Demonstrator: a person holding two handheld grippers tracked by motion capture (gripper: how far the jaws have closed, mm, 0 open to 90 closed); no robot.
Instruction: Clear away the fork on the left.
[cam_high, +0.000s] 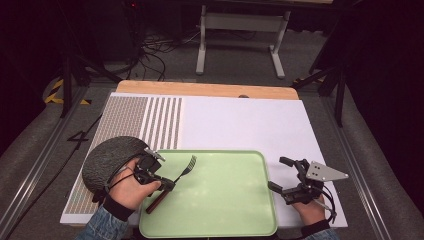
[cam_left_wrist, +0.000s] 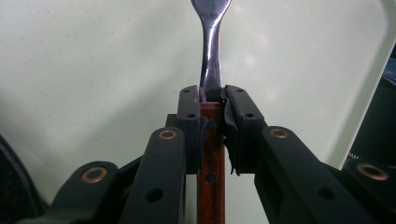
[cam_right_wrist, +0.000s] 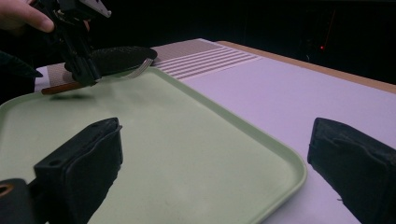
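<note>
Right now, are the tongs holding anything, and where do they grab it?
The left tongs pinch a metal fork with a reddish-brown wooden handle where handle meets metal neck. The right tongs hold nothing.

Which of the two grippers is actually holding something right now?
The left gripper: its jaws are clamped on the fork where the wooden handle meets the metal, over the green tray. The right gripper stands open with nothing between its jaws.

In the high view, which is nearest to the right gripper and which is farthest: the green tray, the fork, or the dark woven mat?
1. Green tray: its right edge lies just left of the right gripper.
2. Fork: over the tray's left part, held in the left gripper.
3. Dark woven mat: beyond the tray's left edge, farthest.
</note>
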